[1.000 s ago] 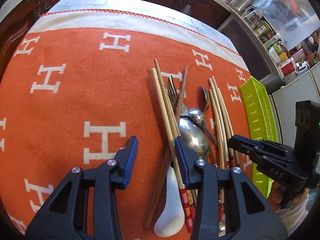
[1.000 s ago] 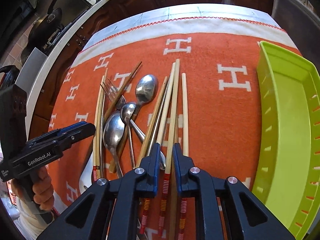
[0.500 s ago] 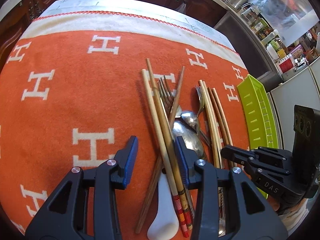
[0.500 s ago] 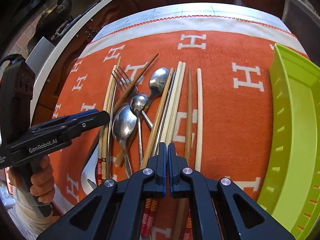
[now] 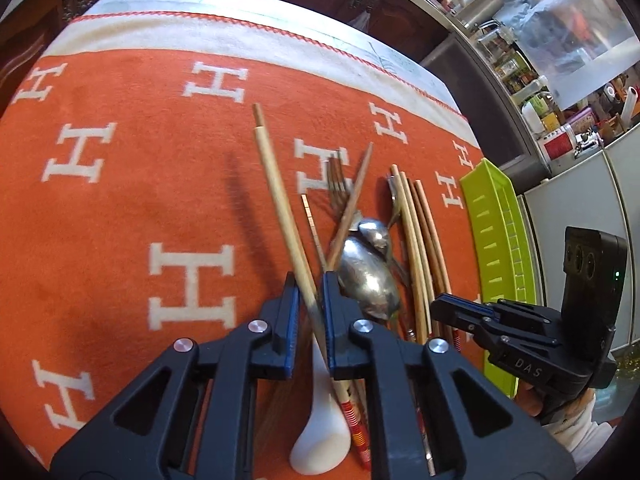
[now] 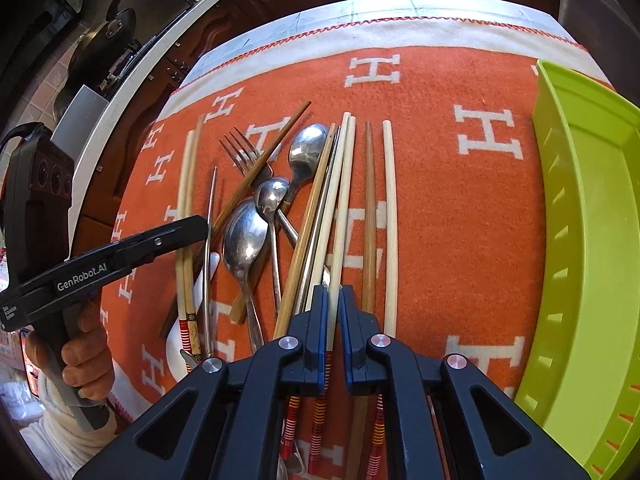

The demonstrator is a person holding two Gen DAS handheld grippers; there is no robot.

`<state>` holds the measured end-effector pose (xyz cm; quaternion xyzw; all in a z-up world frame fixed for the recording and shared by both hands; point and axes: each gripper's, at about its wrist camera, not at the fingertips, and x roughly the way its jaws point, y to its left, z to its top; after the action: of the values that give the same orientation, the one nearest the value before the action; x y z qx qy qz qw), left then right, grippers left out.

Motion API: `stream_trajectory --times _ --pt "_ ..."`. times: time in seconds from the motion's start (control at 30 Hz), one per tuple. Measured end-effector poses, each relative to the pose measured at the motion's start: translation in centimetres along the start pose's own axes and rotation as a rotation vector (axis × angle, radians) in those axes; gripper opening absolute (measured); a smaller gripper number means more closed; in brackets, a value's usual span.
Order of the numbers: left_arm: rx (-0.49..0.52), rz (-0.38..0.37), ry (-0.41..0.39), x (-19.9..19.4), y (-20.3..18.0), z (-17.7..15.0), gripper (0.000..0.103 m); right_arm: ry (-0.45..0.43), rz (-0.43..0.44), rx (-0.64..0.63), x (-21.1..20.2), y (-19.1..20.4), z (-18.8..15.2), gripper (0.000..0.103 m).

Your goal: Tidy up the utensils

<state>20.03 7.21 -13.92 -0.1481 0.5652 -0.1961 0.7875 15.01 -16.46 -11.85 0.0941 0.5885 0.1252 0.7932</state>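
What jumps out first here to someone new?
The orange blanket with white H letters fills both views, and a tangle of chopsticks, spoons and a fork lies on its middle. The lime-green tray sits empty at its right edge. Each gripper, left closing and right, has a pale chopstick between its jaws.

Black gripper (image 5: 308,312) frames, blue-lined fingers (image 5: 291,308), silver screws, white sleeve (image 6: 52,416)

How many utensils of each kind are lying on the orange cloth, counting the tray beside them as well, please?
Wooden and metal chopsticks: 10 (they overlap, so this is my best reading)
Silver metal spoons: 3
White ceramic spoon: 1
Silver metal fork: 1
Lime-green plastic tray: 1
Total: 16
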Motion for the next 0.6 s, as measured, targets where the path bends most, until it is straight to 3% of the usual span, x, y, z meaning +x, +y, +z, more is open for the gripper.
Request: stream_trajectory --times 0.17,0.43,0.5,0.6 --pt "-0.036 -0.003 0.019 -0.1 1.0 -0.3 0.008 -0.002 -0.002 0.002 -0.1 0.0 -0.1 0.007" --pt "-0.015 0.014 0.023 -0.4 0.8 -0.9 0.009 -0.005 0.004 0.009 -0.2 0.0 -0.1 0.013" --pt "-0.006 0.026 0.031 -0.4 0.7 -1.1 0.010 -0.002 0.027 0.017 -0.2 -0.1 -0.3 0.033" --pt "-0.008 0.021 0.022 -0.6 0.8 -1.3 0.010 -0.011 0.005 -0.014 -0.2 0.5 -0.5 0.034"
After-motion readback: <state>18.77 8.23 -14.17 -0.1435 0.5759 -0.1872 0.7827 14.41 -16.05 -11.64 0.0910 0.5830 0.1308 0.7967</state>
